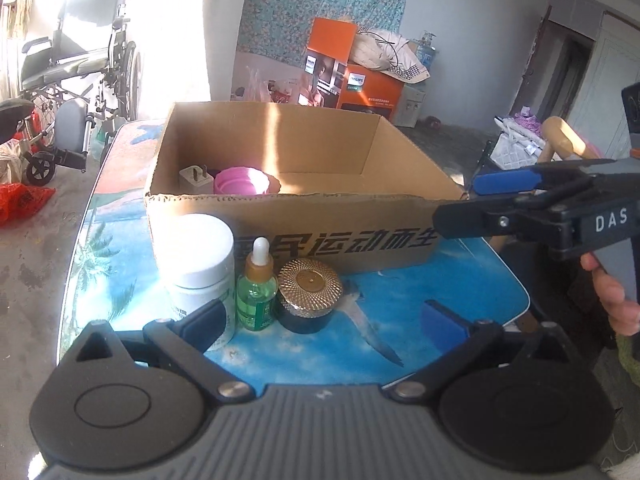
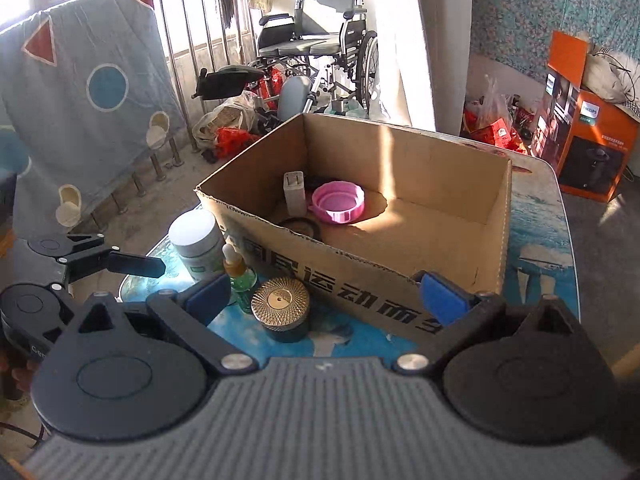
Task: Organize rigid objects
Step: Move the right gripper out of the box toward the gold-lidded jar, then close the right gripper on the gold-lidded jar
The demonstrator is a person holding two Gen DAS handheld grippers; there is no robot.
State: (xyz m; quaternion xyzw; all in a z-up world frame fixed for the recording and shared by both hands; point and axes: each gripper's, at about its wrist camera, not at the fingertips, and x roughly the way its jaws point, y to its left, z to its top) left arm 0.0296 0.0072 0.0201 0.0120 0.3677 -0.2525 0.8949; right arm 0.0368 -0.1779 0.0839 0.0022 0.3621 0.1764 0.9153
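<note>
Risking toppling the dropper bottle (image 2: 239, 276) against the gold-lidded jar (image 2: 281, 307), both hand-held grippers spread and crowding the bench (image 1: 460, 280).

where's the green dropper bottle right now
The green dropper bottle stands on the table outside the cardboard box, in front of its near wall, between the white jar and the gold-lidded jar.
</note>
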